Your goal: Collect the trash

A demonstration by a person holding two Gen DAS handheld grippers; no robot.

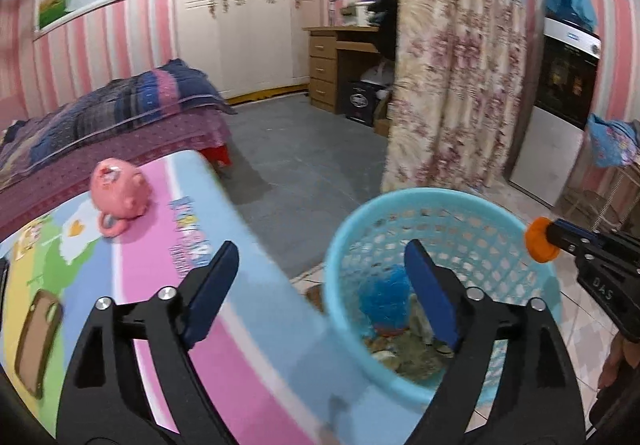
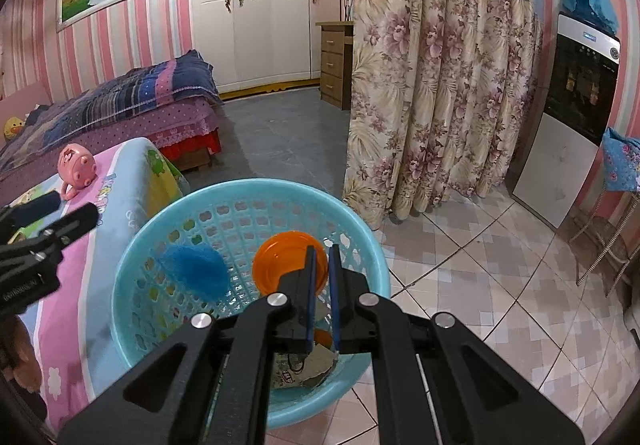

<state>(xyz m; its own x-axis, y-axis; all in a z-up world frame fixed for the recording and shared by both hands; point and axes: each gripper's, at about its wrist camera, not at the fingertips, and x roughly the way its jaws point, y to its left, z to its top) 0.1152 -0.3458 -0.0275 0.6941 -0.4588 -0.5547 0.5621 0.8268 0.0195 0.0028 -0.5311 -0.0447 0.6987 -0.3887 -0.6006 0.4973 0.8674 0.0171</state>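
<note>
A light blue plastic waste basket (image 1: 340, 245) (image 2: 248, 189) stands on the floor beside the table. A blue scrubby ball (image 1: 384, 293) (image 2: 196, 269) and paper scraps (image 2: 312, 365) lie inside it. My right gripper (image 2: 322, 257) is shut on an orange lid (image 2: 280, 261) and holds it above the basket's opening; the lid also shows in the left wrist view (image 1: 540, 241). My left gripper (image 1: 320, 257) is open and empty, over the table edge and the basket's near rim.
A table with a colourful cartoon cloth (image 1: 160, 285) carries a pink piggy bank (image 1: 118, 193) (image 2: 76, 165) and a brown phone case (image 1: 36, 341). A bed (image 1: 100, 117), a floral curtain (image 2: 432, 85), a desk (image 1: 336, 61) and a fridge (image 2: 572, 117) surround the floor.
</note>
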